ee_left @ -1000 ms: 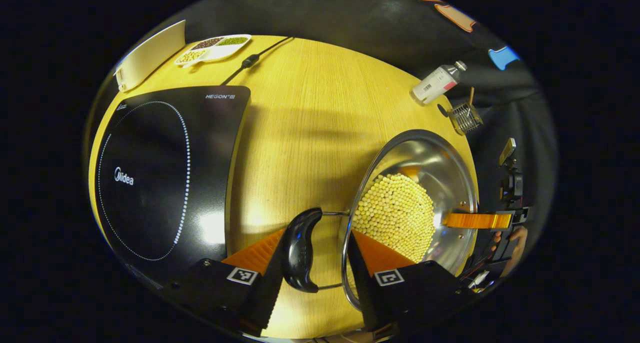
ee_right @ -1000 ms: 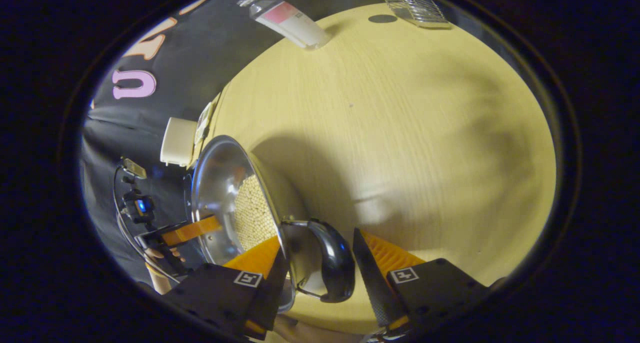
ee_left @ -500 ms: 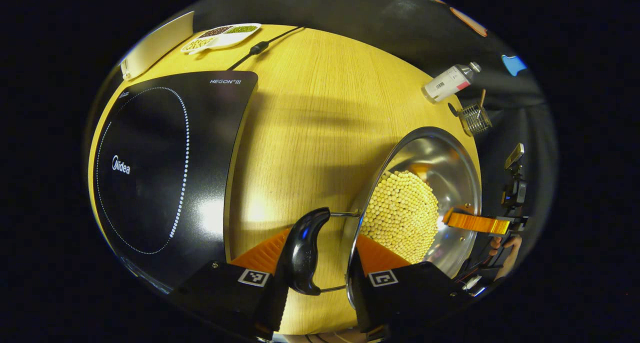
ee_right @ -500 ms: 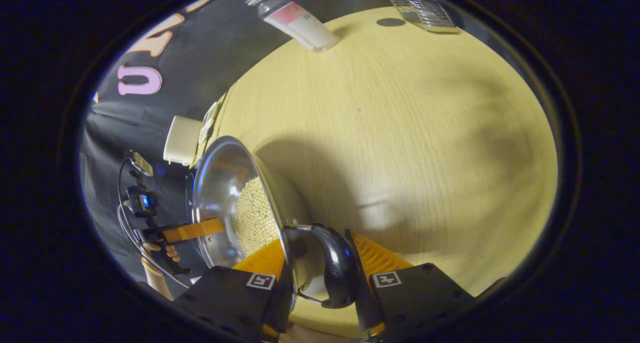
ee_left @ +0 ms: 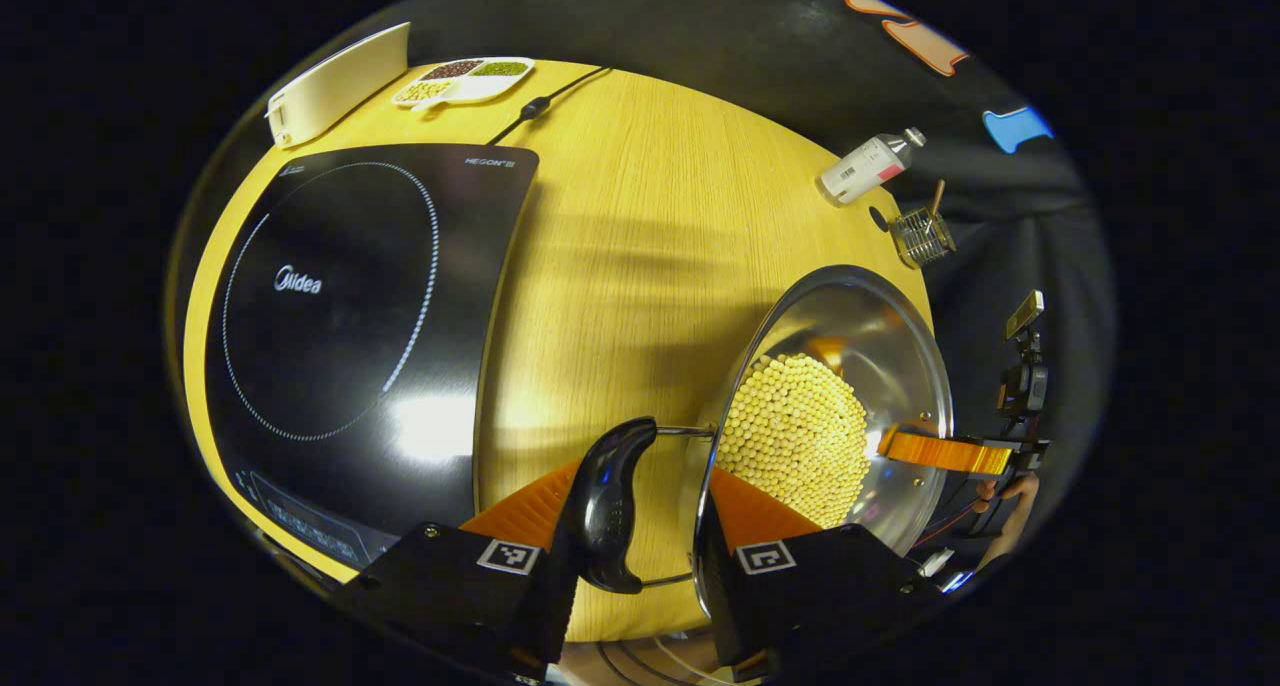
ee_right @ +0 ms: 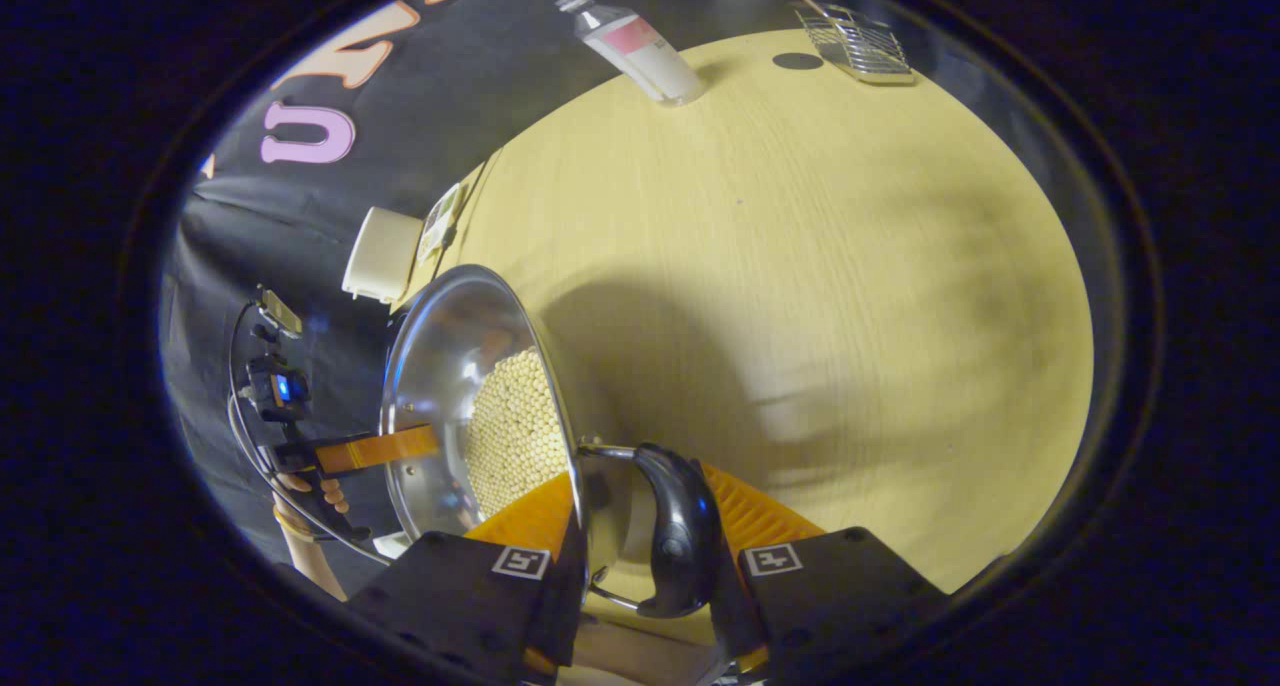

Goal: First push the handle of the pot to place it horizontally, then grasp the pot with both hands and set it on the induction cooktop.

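Left gripper view: both hand-held grippers point(ee_left: 632, 526) point(ee_right: 642, 541) clamp pot point(ee_left: 880, 346) handles; cooktop point(ee_left: 340, 366) reads "Midea".

Surface: pale wooden tabletop point(ee_left: 640, 256).
Far edge: clear plastic bottle with white-and-pink label point(ee_left: 868, 167), lying down; small wire mesh basket point(ee_left: 921, 237) just beside it.
Far corner: white divided dish of beans point(ee_left: 462, 79), white flat board point(ee_left: 335, 82), black power cord point(ee_left: 545, 100).

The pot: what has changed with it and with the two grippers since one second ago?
The right gripper has closed its fingers on the pot's right handle; they were apart before. The left gripper kept straddling the left handle and rim. The cooktop appears farther away now, as if the pot rose. The beans stayed inside.
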Available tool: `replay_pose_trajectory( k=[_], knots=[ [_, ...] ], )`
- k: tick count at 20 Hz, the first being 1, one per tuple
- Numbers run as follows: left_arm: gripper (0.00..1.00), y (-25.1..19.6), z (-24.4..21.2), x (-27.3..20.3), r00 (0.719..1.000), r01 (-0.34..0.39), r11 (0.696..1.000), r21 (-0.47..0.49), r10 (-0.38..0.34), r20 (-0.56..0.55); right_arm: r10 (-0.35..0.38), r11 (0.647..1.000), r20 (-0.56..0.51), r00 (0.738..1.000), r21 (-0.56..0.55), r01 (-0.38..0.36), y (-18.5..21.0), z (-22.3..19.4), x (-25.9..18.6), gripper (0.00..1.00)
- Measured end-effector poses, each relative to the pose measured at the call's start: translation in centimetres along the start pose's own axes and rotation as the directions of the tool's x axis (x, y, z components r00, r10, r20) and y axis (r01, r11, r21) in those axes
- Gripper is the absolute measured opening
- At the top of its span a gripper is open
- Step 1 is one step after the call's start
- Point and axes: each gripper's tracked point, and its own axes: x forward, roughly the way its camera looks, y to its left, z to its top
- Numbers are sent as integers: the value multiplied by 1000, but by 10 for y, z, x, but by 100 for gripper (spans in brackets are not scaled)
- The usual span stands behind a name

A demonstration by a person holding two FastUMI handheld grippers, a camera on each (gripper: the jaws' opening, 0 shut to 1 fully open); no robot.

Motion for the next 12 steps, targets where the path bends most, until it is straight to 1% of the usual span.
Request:
replay_pose_trajectory(
  k=[2,3,4,6,7,8,10,11,12],
  knots=[
    [57,6,-7,-14,1000,-2,1000,-6,2,5,1,1000,-4,1000,-4,-1,0,-1,3,51],
    [55,11,-11,-20,1000,-4,1000,-6,4,5,3,1000,-8,1000,-10,-3,0,-3,3,51],
    [57,17,-15,-27,1000,-7,1000,-7,7,5,5,1000,-12,1000,-17,-6,1,-3,5,56],
    [57,30,-21,-42,1000,-11,1000,-10,11,8,9,1000,-26,1000,-21,-10,4,-5,9,56],
    [60,38,-22,-50,1000,-10,1000,-7,11,14,11,1000,-29,1000,-27,-11,8,-9,12,56],
    [57,48,-24,-57,1000,-9,1000,-5,9,16,12,999,-29,999,-35,-13,11,-10,14,56],
    [57,69,-26,-72,1000,-7,1000,-9,7,15,13,999,-26,1000,-43,-14,14,-8,16,56],
    [60,81,-25,-78,1000,-4,1000,-9,5,20,12,999,-22,1000,-44,-13,18,-9,16,56],
    [57,93,-24,-87,1000,-3,1000,-7,3,24,11,999,-16,1000,-43,-11,20,-9,18,56]
  ],
)
